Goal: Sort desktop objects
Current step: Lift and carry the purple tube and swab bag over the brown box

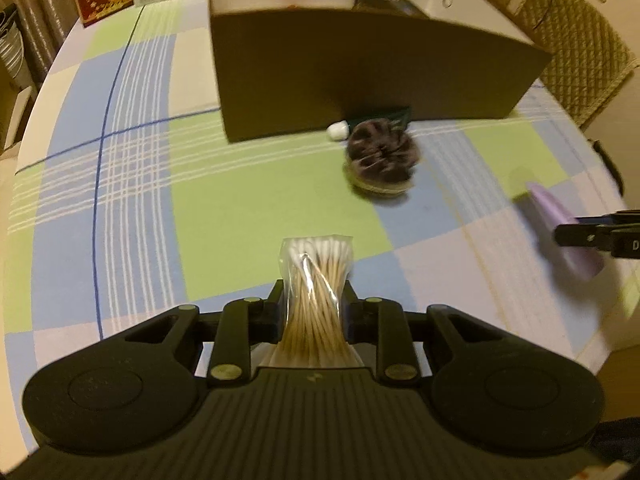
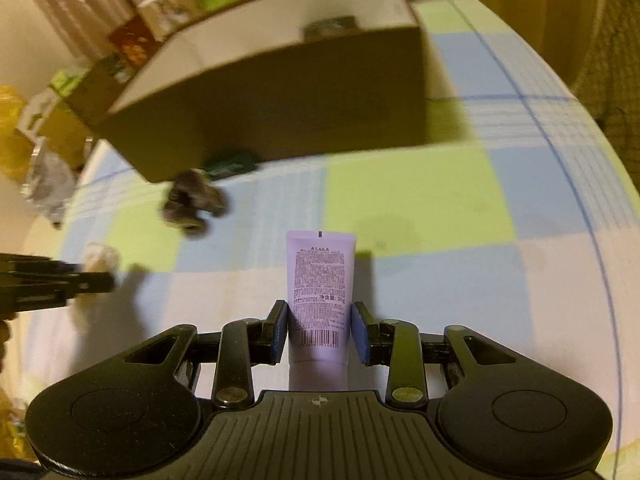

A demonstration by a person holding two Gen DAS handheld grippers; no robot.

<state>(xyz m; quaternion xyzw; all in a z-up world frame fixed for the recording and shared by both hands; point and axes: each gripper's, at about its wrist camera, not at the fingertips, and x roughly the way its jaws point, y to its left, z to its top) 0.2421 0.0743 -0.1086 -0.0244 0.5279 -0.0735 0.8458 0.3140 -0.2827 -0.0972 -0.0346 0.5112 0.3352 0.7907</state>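
While both hands are loaded, the job reads as carrying each item to the cardboard box without crushing or dropping it. Nearest, the left gripper [image 1: 312, 300] is closed around the waist of a clear bag of cotton swabs [image 1: 316, 280], pinching the wooden sticks so the white tips fan out ahead, clear of the checked tablecloth [image 1: 240, 208]. The right gripper [image 2: 319, 326] has a lilac tube [image 2: 320, 280] between its blue pads; the left pad touches it, but a sliver of gap shows at the right one, so how firm that hold is I cannot tell.

Further on, a dark scrunchie [image 1: 382, 152] sits on a roll of twine, with a green tube [image 1: 380, 120], white cap toward the left, lying against the foot of the cardboard box [image 1: 360, 72]. A dark item already lies inside.

My judgement: lift each load well above the near wall, release over the open interior, and keep the two grippers apart on approach.
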